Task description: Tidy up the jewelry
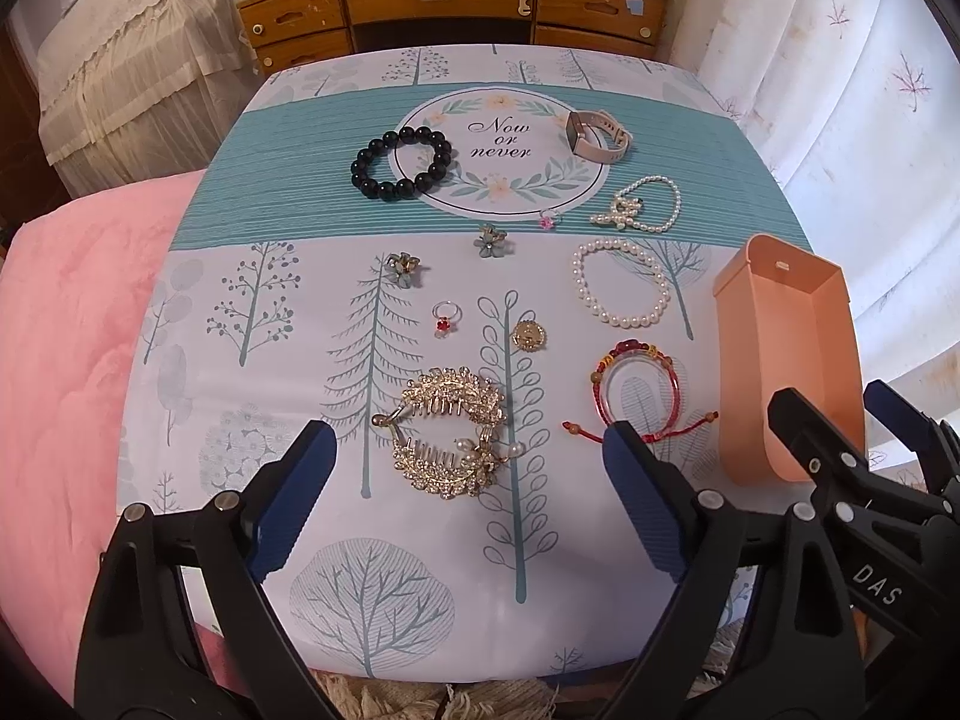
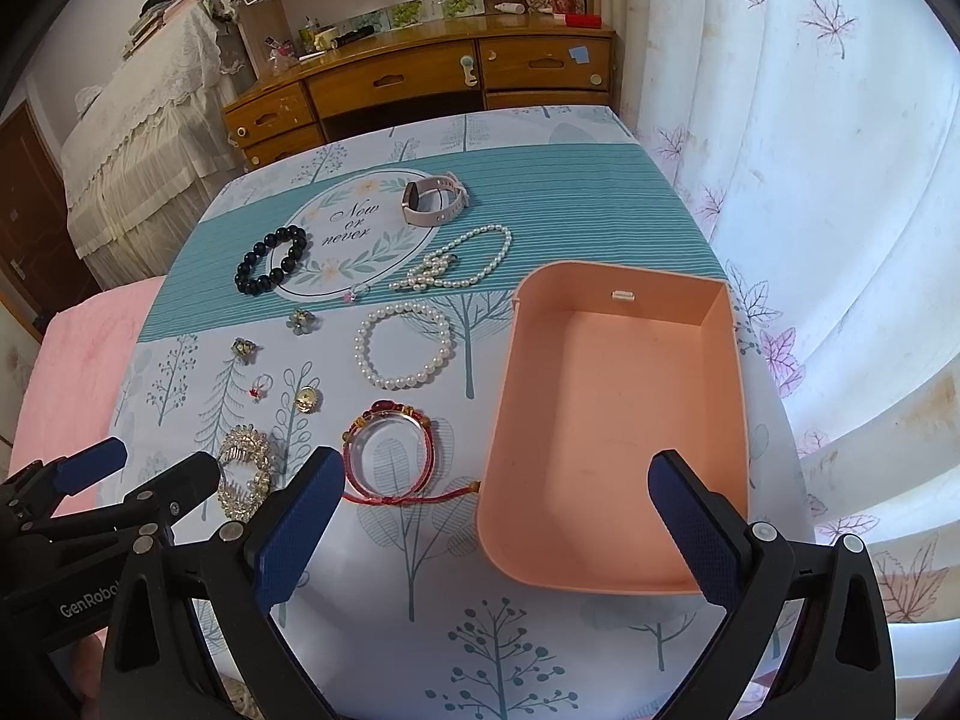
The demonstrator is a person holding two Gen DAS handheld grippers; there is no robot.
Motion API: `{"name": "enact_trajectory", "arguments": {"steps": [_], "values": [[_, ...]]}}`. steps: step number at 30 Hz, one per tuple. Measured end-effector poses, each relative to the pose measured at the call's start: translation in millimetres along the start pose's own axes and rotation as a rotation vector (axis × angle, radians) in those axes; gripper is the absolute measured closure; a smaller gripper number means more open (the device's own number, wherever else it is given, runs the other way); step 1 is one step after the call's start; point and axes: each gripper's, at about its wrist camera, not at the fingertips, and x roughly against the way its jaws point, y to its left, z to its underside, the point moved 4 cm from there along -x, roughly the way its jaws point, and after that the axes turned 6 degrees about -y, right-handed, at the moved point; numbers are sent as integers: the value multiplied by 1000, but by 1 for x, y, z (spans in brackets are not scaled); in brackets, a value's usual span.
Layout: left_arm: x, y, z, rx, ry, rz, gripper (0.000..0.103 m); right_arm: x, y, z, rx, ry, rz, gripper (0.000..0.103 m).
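Both grippers are held wide apart and nothing is grasped. In the left wrist view the left gripper (image 1: pixel 468 498) hangs in the lower middle of the frame, with the gold rhinestone hair claw (image 1: pixel 444 432) lying between its fingertips but not touched. In the right wrist view the right gripper (image 2: pixel 498 516) is seen at the bottom, above the near end of the empty peach plastic tray (image 2: pixel 618 420), which fills the right half of the frame.

All jewelry is spread on the tree-printed tablecloth (image 1: pixel 252 372), so the sorting is judged as not yet begun. In the left wrist view the red string bracelet (image 1: pixel 642 384) is at the lower right, just beside the tray, and the round pearl bracelet (image 1: pixel 621 291) is above it. The black bead bracelet (image 1: pixel 402 163) and the pink smartwatch (image 1: pixel 597 135) are in the upper part.

Several risks are judged from here. The hair claw is irregular and springy; if it is squeezed on the combs, it can rotate or slip out. The small red-stone ring (image 1: pixel 445 319) and the gold round brooch (image 1: pixel 528 335) are flat and low, so the cloth may be pinched together with them and other pieces dragged. The loose cord of the red bracelet may catch on the tray rim. The light tray may be pushed away if it is bumped by the right fingers.
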Motion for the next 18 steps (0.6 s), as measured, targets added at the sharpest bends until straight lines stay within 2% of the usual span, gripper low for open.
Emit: {"name": "enact_trajectory", "arguments": {"steps": [18], "values": [[-6, 3, 3, 10, 24, 10, 15, -1, 4, 1, 5, 5, 1, 1]]}}
